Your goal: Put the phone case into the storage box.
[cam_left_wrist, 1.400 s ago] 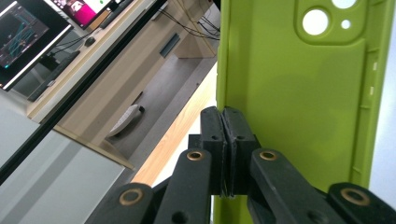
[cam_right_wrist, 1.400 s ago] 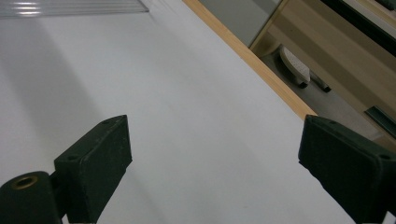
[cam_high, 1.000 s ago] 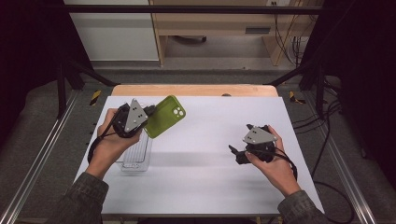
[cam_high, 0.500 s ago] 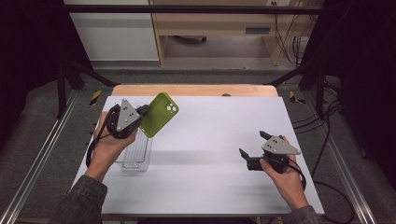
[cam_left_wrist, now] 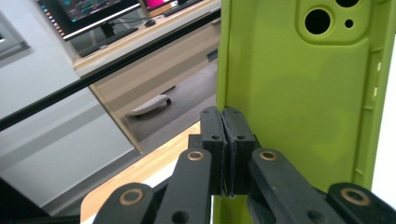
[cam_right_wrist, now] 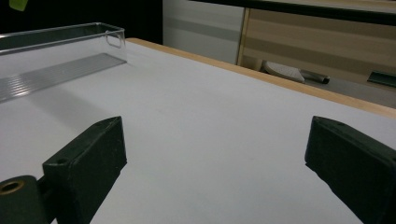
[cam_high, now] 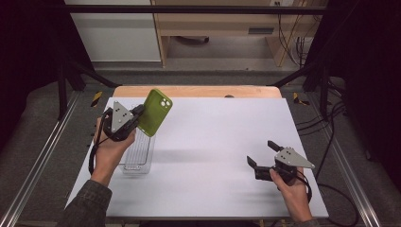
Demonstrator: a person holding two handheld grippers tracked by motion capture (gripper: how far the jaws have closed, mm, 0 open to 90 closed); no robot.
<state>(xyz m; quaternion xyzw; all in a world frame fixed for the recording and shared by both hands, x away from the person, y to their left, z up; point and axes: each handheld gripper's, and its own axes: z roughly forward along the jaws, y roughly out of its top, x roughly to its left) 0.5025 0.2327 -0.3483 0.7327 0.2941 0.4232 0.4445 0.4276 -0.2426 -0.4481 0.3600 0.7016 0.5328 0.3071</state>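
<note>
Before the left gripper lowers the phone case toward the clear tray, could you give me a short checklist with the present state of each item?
1. Left gripper shut on the case: ok, the jaws pinch its edge.
2. Case clear of the table: ok, it is held up above the far end of the tray.
3. Tray free to take it: ok, nothing lies inside.
4. Right gripper out of the way: ok, open and low near the table's right side.
5. Grip firm enough for the move: cannot tell; the pinch covers only a little of the edge.
</note>
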